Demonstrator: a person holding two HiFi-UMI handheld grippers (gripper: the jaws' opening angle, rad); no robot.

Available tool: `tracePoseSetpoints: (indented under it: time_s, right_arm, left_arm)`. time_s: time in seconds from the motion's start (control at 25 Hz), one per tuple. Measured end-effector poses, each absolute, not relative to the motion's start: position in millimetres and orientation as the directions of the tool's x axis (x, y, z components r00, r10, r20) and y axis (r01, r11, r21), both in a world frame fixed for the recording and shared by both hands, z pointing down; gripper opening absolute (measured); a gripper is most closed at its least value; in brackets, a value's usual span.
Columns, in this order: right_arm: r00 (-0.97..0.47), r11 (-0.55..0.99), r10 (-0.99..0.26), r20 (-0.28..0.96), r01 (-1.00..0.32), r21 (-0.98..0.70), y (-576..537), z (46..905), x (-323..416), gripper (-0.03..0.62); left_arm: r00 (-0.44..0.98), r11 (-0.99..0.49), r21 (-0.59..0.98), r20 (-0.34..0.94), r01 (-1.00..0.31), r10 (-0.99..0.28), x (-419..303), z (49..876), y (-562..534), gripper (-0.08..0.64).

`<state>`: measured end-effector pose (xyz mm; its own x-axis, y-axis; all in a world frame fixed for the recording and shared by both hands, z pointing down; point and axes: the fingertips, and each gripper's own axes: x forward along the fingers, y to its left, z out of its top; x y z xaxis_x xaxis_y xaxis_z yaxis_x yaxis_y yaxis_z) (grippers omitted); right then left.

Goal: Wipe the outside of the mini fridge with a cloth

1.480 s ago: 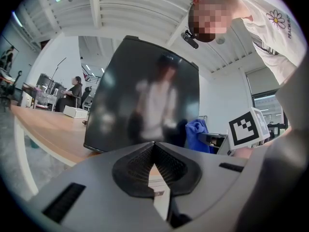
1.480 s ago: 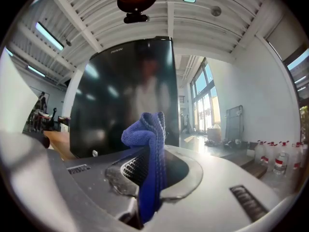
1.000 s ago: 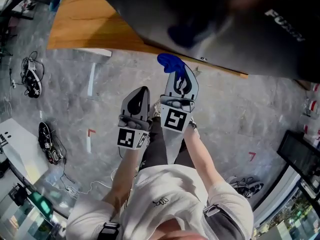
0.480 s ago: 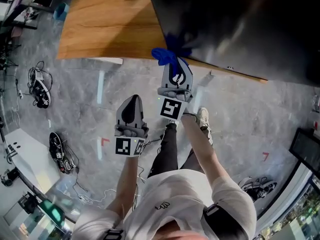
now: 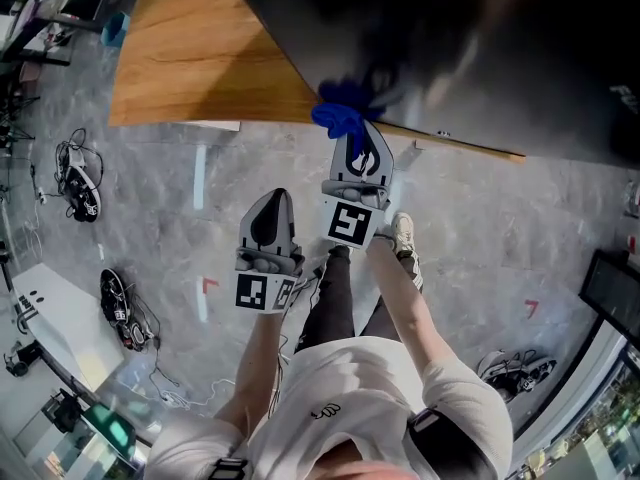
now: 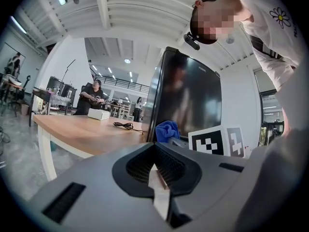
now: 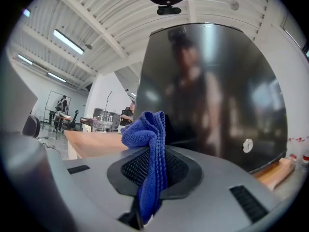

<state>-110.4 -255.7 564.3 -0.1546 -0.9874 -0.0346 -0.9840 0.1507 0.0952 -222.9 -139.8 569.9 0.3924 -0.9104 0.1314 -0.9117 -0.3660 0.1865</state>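
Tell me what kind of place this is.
Probably an open lab or workshop hall: a ribbed industrial ceiling with strip lights, a person working in the background, and cable bundles lying on the grey floor.

No lettering or number can be read; only square markers (image 5: 265, 290) are seen, on the left gripper (image 5: 273, 200) and the right gripper (image 5: 358, 138).

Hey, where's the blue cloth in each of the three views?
Head view: cloth top centre, at the fridge edge.
Left gripper view: cloth just right of centre, low against the fridge.
Right gripper view: cloth centre, pinched between the jaws.
Shared landmark: the black fridge.
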Motion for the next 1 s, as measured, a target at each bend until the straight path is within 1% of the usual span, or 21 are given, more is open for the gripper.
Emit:
tracePoseSetpoints:
  time_s: [0.08, 0.12, 0.28, 0.52, 0.56, 0.68, 0.72, 0.84, 0.92, 0.96, 1.0]
  right_arm:
    - [-0.102, 0.102, -0.994, -0.044, -0.995, -0.006, -250, 561, -89, 0.061]
    - [-0.085, 0.086, -0.995, -0.042, -0.996, -0.018, -247, 559, -79, 0.061]
    - [-0.049, 0.05, -0.998, -0.033, -0.999, -0.004, -235, 553, -41, 0.061]
    - [-0.002, 0.002, -1.0, -0.023, -1.0, -0.01, -221, 547, 16, 0.061]
    - [-0.01, 0.009, -1.0, -0.023, -1.0, 0.022, -219, 546, 21, 0.061]
    - [-0.082, 0.087, -0.996, 0.032, -0.97, 0.228, -215, 549, 30, 0.061]
    - [-0.086, 0.093, -0.996, 0.039, -0.965, 0.243, -213, 549, 37, 0.061]
    - [-0.042, 0.043, -0.999, 0.011, -0.982, 0.186, -210, 547, 70, 0.061]
    - [-0.031, 0.033, -0.999, 0.01, -0.976, 0.217, -209, 545, 85, 0.061]
    - [-0.011, 0.009, -1.0, -0.008, -0.984, 0.179, -208, 544, 93, 0.061]
    - [0.023, -0.026, -0.999, -0.034, -0.994, 0.107, -207, 542, 102, 0.061]
  left_arm:
    - [0.417, -0.39, 0.196, 0.124, -0.9, -0.9, -204, 567, -141, 0.005]
    - [0.433, -0.405, 0.2, 0.121, -0.892, -0.893, -194, 565, -141, 0.005]
    - [0.484, -0.459, 0.196, 0.11, -0.867, -0.868, -158, 558, -138, 0.005]
    - [0.5, -0.473, 0.202, 0.114, -0.858, -0.858, -119, 556, -134, 0.005]
    - [0.505, -0.477, 0.205, 0.115, -0.855, -0.856, -113, 558, -133, 0.005]
    - [0.525, -0.495, 0.21, 0.123, -0.843, -0.842, -93, 563, -132, 0.005]
    - [0.532, -0.502, 0.209, 0.125, -0.839, -0.838, -84, 564, -132, 0.005]
    - [0.55, -0.521, 0.207, 0.12, -0.828, -0.826, -55, 564, -132, 0.005]
    - [0.56, -0.531, 0.206, 0.119, -0.822, -0.82, -44, 563, -133, 0.005]
    - [0.564, -0.535, 0.207, 0.118, -0.819, -0.817, -40, 563, -134, 0.005]
    - [0.568, -0.54, 0.207, 0.116, -0.816, -0.815, -35, 563, -135, 0.005]
